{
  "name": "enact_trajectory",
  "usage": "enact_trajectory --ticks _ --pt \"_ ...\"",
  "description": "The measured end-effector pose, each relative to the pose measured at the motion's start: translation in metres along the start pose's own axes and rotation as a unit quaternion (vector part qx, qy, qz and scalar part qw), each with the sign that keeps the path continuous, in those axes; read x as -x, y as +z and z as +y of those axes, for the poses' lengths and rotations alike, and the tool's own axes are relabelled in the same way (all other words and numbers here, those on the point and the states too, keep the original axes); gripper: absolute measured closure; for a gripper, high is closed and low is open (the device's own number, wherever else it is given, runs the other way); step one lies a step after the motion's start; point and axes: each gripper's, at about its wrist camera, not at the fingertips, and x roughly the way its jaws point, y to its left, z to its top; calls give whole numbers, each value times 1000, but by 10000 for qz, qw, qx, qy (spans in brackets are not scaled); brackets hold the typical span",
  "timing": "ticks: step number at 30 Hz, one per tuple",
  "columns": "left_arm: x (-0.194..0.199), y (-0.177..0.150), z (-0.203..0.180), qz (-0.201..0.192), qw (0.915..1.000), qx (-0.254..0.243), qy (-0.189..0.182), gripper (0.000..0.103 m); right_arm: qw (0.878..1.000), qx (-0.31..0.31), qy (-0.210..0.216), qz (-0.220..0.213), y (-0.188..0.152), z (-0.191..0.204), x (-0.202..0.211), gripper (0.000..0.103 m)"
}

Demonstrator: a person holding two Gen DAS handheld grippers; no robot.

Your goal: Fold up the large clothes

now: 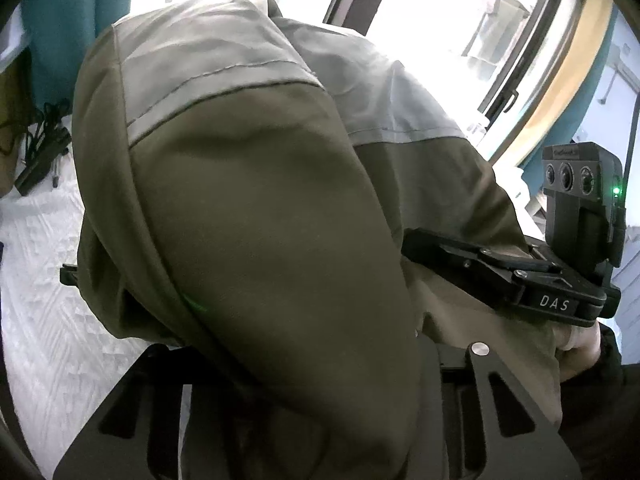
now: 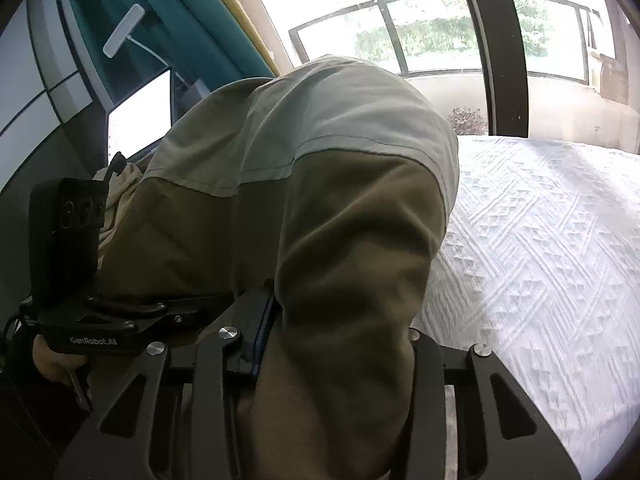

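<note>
An olive garment with a pale grey-green panel (image 1: 260,200) hangs lifted over a white textured bedspread (image 1: 40,280) and fills most of the left wrist view. My left gripper (image 1: 288,352) is shut on a bunched fold of it, and the cloth drapes over and hides its fingertips. To the right, my right gripper (image 1: 500,276) reaches into the same cloth. In the right wrist view the garment (image 2: 340,200) rises in a hump, and my right gripper (image 2: 340,344) is shut on it, with a blue-edged pad (image 2: 264,340) pressed against the fabric. My left gripper (image 2: 120,312) is at the left.
The bedspread (image 2: 540,240) stretches away to the right towards a large window (image 2: 420,32). Teal curtains (image 2: 180,20) hang at the left, with a bright screen (image 2: 140,116) below them. Black cables (image 1: 44,132) lie on the bed's far left. A hand (image 1: 580,344) holds the right gripper.
</note>
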Motion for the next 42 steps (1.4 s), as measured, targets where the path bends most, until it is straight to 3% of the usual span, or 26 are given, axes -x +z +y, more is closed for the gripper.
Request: enact_trajectory --ticks 27,42 --pt "66 -16 -65 -844 9943 -647 -105 76 9945 165 -223 -1007 -23 29 99 73" --pt "105 -23 -84 -1283 9884 -818 -32 76 9882 473 -233 -1442 -33 60 140 73"
